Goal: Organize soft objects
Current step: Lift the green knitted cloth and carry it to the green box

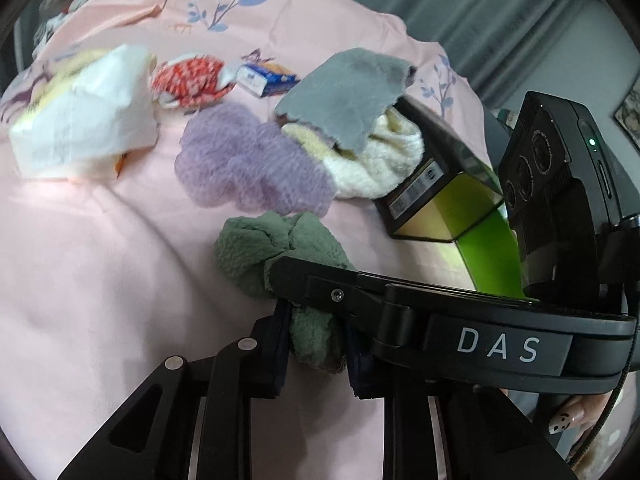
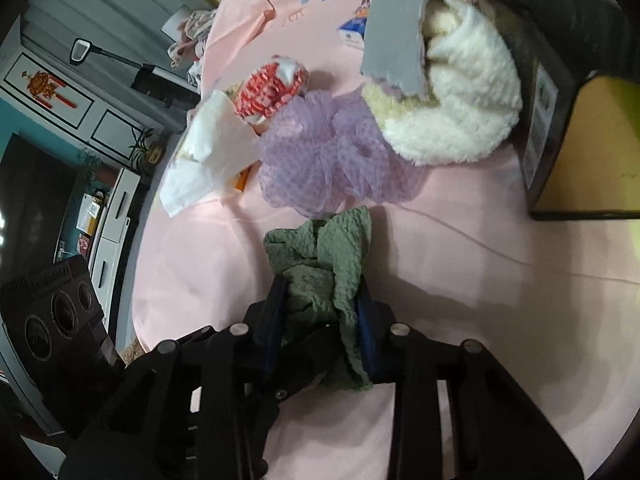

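Pink bedspread (image 1: 100,280) fills both views, a printed sheet with blue sprigs, and everything lies on it. Up by its far right side lies one dark box (image 2: 560,92) on its side, mouth open, with one cream fleece (image 2: 460,112) spilling out and one grey cloth (image 1: 344,92) draped over the top of that. Toward the left edge sits one white tissue pack (image 1: 84,116), crumpled. Just in front of the box mouth, one lilac mesh puff (image 2: 332,152), touching the fleece. Behind it, one red-and-white patterned bundle (image 1: 192,80) and one small blue-and-white packet (image 1: 268,78), side by side. Now the action: one green cloth (image 2: 320,264), bunched in the middle of the bedspread just this side of the puff, and both tools are on it! The right gripper (image 2: 320,320) points steeply down, blue pads pinching the cloth's near end, fabric squeezed between them. The left gripper (image 1: 316,344) also angles down, its fingers drawn nearly together with a wad of the same green cloth clamped between the pads. From the left view the right tool's arm crosses low over the cloth, and a thumb with a painted nail (image 1: 568,420) shows at the bottom right.
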{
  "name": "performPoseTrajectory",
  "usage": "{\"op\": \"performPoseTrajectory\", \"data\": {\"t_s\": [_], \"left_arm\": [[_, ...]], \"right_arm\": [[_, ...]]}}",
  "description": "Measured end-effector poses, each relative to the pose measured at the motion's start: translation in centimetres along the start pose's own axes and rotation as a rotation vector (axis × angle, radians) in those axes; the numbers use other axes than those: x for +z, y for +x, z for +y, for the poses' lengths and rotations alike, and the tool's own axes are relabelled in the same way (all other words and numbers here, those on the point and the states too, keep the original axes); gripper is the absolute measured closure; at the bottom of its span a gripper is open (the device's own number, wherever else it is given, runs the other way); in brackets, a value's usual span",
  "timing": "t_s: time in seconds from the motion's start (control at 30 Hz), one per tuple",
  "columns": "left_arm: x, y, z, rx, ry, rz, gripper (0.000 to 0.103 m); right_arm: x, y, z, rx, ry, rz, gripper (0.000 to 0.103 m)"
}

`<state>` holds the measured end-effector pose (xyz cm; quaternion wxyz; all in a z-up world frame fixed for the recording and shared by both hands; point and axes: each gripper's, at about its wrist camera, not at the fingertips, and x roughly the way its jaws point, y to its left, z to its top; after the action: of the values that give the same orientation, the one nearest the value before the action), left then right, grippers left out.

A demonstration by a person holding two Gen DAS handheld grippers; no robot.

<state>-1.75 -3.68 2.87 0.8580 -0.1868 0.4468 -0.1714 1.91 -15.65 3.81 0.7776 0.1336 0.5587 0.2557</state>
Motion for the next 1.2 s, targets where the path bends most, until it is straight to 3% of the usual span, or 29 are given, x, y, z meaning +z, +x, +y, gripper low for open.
{"op": "performPoseTrajectory", "data": {"t_s": [0.3,0.57,0.77,0.97,1.2], "left_arm": [[1.4,-3.0,-4.0,-0.003,0.111,-0.084,0.08],[3.6,-4.3,-9.8,-0.068,0.244,-0.151,0.08],[4.2,-3.8,-15.0,-0.119,0.34,-0.169,0.08],[4.6,-1.0,-19.6,-0.229,0.397,-0.101,0.08],[4.0,3.7,-23.0,-0.273,0.41,0.017,0.08]], "right_arm": [[0.6,-5.3,0.6,0.031,-0.017,-0.134,0.072],[0.3,-12.0,0.1,0.002,-0.011,-0.318,0.07],[0.0,-16.5,-2.6,-0.026,0.042,-0.44,0.07],[-0.2,-19.7,-6.5,-0.072,0.138,-0.508,0.069],[-1.0,-20.3,-12.2,-0.112,0.267,-0.468,0.069]]}}
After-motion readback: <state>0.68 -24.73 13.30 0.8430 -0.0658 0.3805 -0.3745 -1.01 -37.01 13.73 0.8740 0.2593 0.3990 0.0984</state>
